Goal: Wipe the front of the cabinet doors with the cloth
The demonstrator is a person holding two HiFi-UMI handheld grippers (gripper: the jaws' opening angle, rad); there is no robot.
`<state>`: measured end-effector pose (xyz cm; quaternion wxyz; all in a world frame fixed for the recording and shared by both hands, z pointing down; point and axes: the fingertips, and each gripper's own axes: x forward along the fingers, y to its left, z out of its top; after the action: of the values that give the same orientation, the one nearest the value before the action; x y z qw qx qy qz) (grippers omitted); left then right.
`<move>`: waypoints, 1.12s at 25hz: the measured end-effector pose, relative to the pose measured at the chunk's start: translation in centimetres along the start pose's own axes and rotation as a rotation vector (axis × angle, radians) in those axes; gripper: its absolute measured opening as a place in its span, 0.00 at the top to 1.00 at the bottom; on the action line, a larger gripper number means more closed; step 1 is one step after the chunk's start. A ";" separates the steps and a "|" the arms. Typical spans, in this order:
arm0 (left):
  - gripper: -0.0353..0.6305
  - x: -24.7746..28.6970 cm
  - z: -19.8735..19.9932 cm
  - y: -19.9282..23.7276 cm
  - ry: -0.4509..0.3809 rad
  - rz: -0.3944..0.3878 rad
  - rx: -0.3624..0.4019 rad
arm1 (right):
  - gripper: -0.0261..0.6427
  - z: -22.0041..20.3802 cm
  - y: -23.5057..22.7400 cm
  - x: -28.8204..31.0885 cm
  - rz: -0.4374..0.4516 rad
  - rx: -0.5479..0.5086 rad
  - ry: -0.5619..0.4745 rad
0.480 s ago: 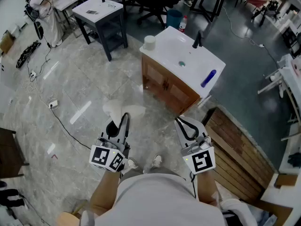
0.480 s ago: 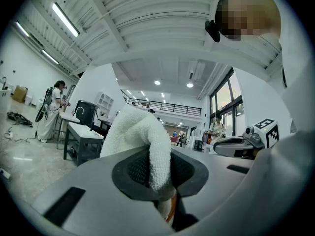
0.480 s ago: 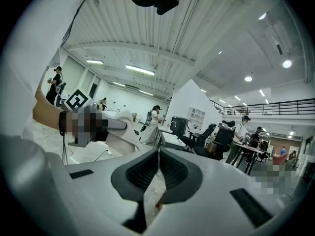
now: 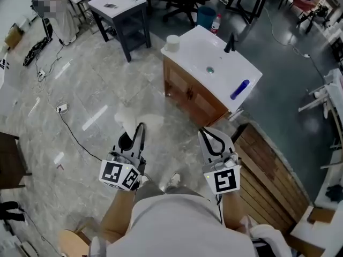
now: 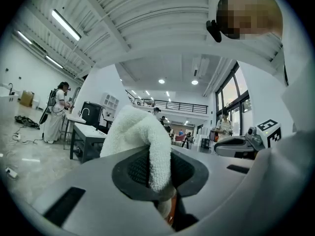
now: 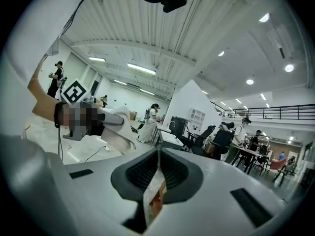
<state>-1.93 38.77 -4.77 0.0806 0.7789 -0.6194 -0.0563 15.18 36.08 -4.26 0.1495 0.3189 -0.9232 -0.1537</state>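
Note:
The wooden cabinet doors (image 4: 188,97) sit under a white sink top (image 4: 214,68), past both grippers in the head view. My left gripper (image 4: 139,130) is shut on a white terry cloth (image 4: 134,121), which bunches up beyond the jaws. In the left gripper view the cloth (image 5: 138,136) is pinched between that gripper's (image 5: 153,170) pads. My right gripper (image 4: 208,137) is held level beside it, a body's width to the right. Its jaws (image 6: 158,167) are shut with nothing between them. Both grippers hang well short of the cabinet, over the floor.
On the sink top are a black faucet (image 4: 229,43), a blue bottle (image 4: 239,89) and a white cup (image 4: 172,42). A dark table (image 4: 122,12) stands at the back left. A slatted wooden platform (image 4: 270,170) lies to the right. A cable (image 4: 72,135) crosses the marble floor.
The head view has shifted a little, so the cabinet sits slightly higher in frame. Both grippers keep the same pose, and the cloth stays in the left one.

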 end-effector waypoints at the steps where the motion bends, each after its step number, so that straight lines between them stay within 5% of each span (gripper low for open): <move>1: 0.86 0.4 -0.1 -0.4 -0.001 0.003 0.004 | 0.89 -0.4 -0.2 -0.1 0.005 0.000 -0.004; 12: 0.86 3.7 -0.9 -0.6 0.014 -0.022 0.028 | 0.89 -1.3 -1.6 1.6 0.003 0.029 -0.044; 28: 0.86 17.0 -1.6 14.5 0.059 -0.128 -0.069 | 0.89 -0.4 -3.7 21.6 -0.020 0.016 0.079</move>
<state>-11.65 19.15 -0.19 0.1219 0.8150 -0.5633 -0.0599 1.14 19.55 -1.46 0.1816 0.3349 -0.9146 -0.1353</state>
